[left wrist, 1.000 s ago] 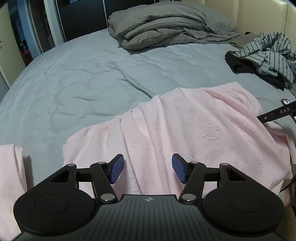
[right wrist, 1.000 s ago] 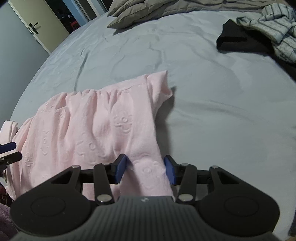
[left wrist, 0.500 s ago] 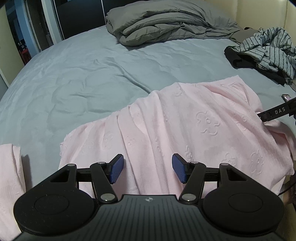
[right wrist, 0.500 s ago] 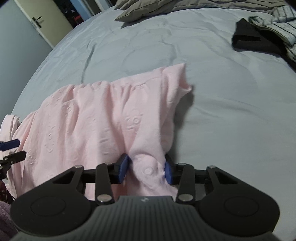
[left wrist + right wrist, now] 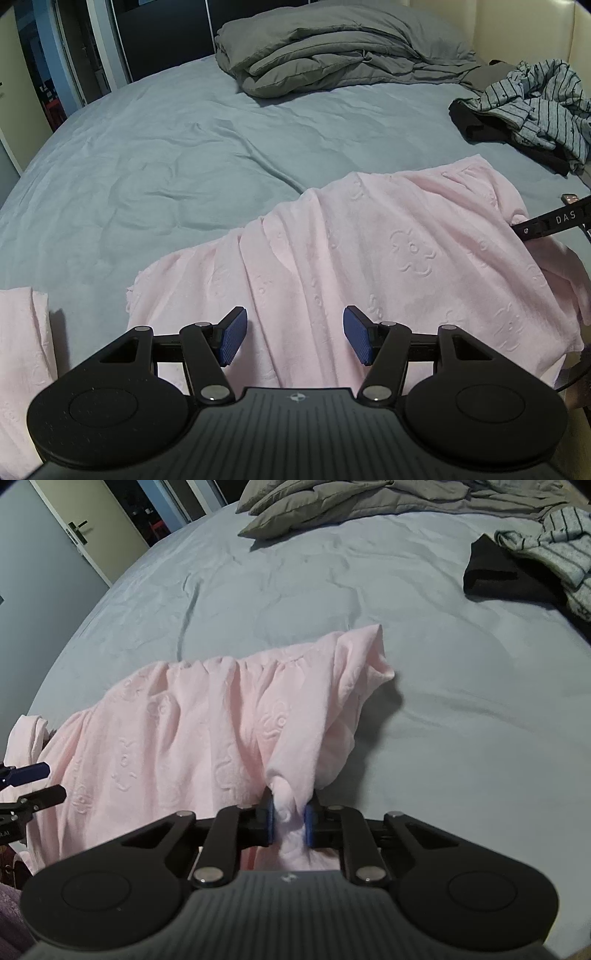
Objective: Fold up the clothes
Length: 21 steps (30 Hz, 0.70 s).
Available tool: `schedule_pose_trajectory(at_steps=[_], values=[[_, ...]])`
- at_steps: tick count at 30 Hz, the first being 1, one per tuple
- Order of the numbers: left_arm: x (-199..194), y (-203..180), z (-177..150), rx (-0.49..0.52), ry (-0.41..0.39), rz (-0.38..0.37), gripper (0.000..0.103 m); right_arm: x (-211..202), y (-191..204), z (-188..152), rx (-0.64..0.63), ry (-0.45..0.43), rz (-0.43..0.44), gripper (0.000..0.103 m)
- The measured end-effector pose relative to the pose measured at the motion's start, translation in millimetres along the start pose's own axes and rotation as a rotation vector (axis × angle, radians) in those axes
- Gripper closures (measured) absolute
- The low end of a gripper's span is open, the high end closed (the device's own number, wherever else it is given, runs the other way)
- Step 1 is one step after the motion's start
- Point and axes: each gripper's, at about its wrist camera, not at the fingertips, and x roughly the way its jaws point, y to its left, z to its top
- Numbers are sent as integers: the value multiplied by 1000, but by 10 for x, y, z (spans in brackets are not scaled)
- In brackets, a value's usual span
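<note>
Left gripper (image 5: pixel 294 334) held low and level, pointing forward, jaws spread wide with nothing between the blue pads (image 5: pixel 232 335). Both black finger linkages splayed outward from the ribbed body. Seen again at the left edge of the right wrist view (image 5: pixel 26 784), one blue pad above, one black finger below, gap clear between them.

Right gripper (image 5: pixel 288 818) also low and level, pointing forward, jaws drawn close together and pinching a bunched fold of pink cloth (image 5: pixel 207 738) between the blue pads (image 5: pixel 308 821). Linkages pulled inward toward the centre. One black finger visible at the right edge of the left wrist view (image 5: pixel 550 223), its tip touching the cloth.
</note>
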Motion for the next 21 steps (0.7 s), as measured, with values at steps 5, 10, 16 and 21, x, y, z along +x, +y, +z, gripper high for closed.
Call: schedule_pose_trajectory(at_steps=[5,10,16,21], values=[[-68,38,-24,-9,-15,2,47,-170,215,39,-19,-41,24,86],[-147,147,-55,-50,-30,5,47,-293,471,92,-36,-55,45,86],[-238,379,-80,-131,-30,52,47,-385,804,167,-51,-74,74,86],[-322,602,-105,-208,-39,67,47,-417,1113,207,-83,-87,124,86]])
